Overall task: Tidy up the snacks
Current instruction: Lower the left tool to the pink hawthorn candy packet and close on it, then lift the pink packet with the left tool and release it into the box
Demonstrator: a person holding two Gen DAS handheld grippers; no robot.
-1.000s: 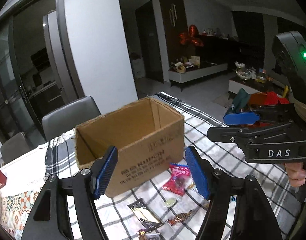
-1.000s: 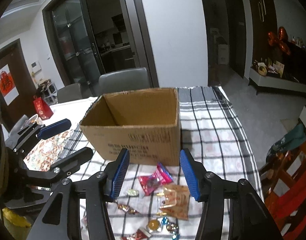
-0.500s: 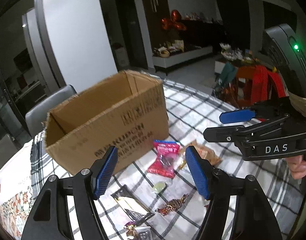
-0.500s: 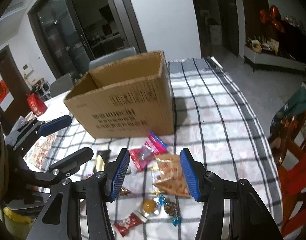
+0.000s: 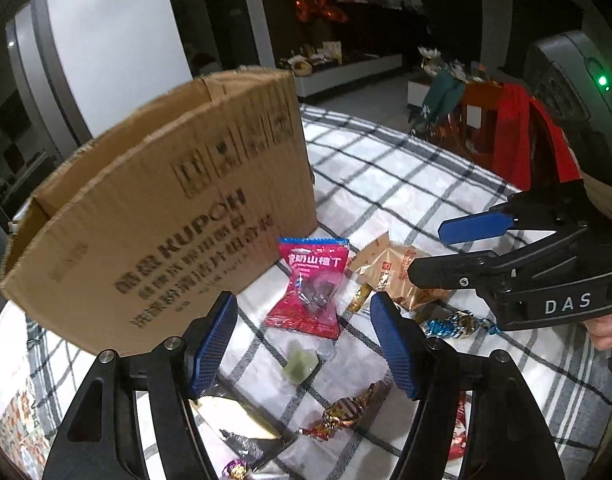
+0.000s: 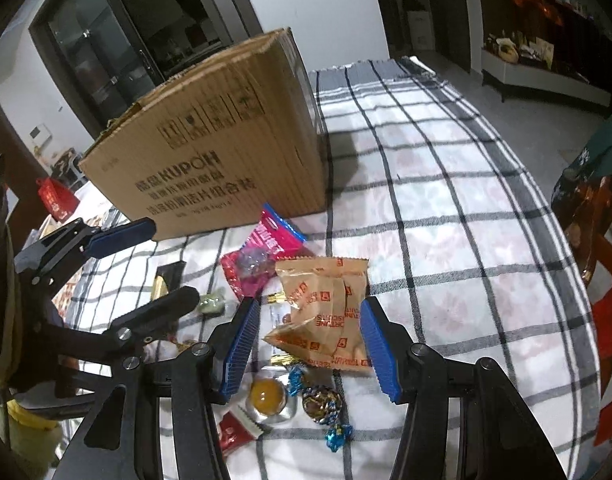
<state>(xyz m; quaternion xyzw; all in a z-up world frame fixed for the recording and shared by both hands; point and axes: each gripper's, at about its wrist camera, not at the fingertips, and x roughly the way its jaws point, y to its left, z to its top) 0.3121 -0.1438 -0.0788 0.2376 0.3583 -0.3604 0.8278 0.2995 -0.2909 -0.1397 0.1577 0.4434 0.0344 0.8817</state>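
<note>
A cardboard box (image 5: 158,216) printed with "KUPOH" is seen standing on the tabletop (image 6: 446,216), which is covered by a checked cloth. Its top is open, and its near face is turned toward both cameras.

The snacks are spread on the cloth just in front of the box. A red packet (image 5: 312,286) lies nearest the box, its top edge close to the box's lower corner. Just beside it, on the right, a tan biscuit packet (image 6: 326,312) is found. A pale green sweet (image 5: 302,364) sits below the red packet, and a brown-wrapped candy (image 5: 342,412) lies nearer the left camera. A blue-foil candy (image 6: 322,400) and a round amber sweet (image 6: 268,396) are seen below the biscuit packet, with a small red wrapper (image 6: 236,436) at their left. A dark sachet (image 5: 242,428) lies under the left fingers.

The left hand-held gripper (image 5: 304,338) is held wide above the red packet and green sweet, with nothing between its blue pads. The right hand-held gripper (image 6: 310,350) is also spread wide, its pads flanking the biscuit packet without closing on it.
</note>
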